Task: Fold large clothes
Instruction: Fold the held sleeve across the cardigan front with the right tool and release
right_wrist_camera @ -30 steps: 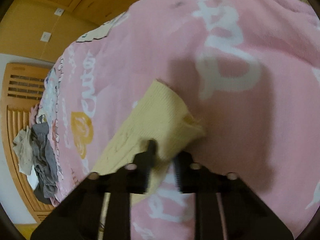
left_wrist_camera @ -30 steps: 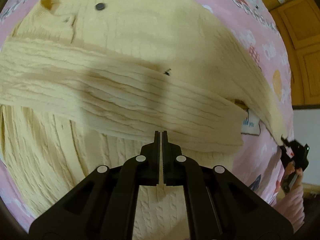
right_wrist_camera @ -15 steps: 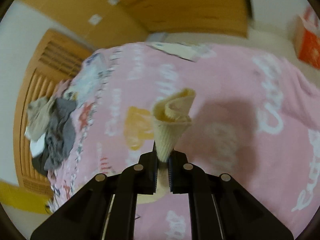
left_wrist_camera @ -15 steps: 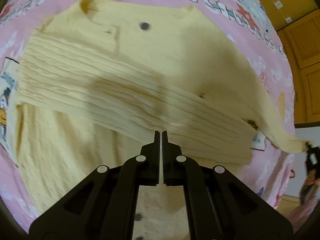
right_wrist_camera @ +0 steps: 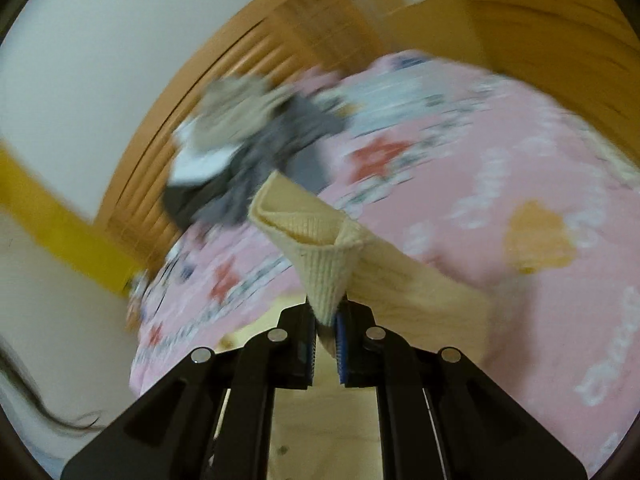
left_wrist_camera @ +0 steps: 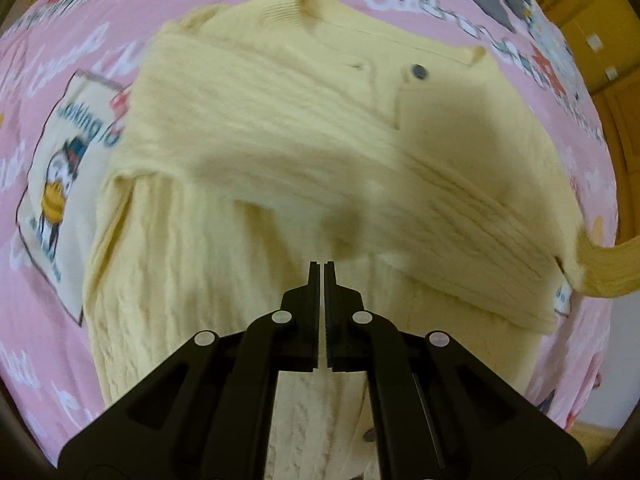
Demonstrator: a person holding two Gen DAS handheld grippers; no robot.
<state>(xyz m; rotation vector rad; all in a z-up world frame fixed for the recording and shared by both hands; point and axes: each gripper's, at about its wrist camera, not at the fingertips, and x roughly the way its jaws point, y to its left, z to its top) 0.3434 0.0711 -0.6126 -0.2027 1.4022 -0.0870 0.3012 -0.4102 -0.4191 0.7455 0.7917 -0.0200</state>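
Observation:
A pale yellow cable-knit cardigan (left_wrist_camera: 248, 128) lies spread on the pink printed bedspread (left_wrist_camera: 60, 32), one sleeve folded across its chest. My left gripper (left_wrist_camera: 323, 268) hovers above the cardigan's lower body, shut with nothing between its jaws. The other sleeve (left_wrist_camera: 600, 276) rises off the bed at the right edge of the left wrist view. In the right wrist view my right gripper (right_wrist_camera: 326, 312) is shut on that sleeve's ribbed cuff (right_wrist_camera: 320, 248), which stands up as a cone, the sleeve trailing down to the right.
A heap of grey and white clothes (right_wrist_camera: 248, 152) lies at the far end of the bed against a slatted wooden headboard (right_wrist_camera: 224, 92). A cream picture patch (left_wrist_camera: 68, 184) on the bedspread lies left of the cardigan. Wooden wardrobe doors (left_wrist_camera: 612, 76) stand at right.
The right gripper lifted the cuff off the bedspread and swung it up with a roll of the wrist. The left gripper slid across the cardigan, which now sits more to the right.

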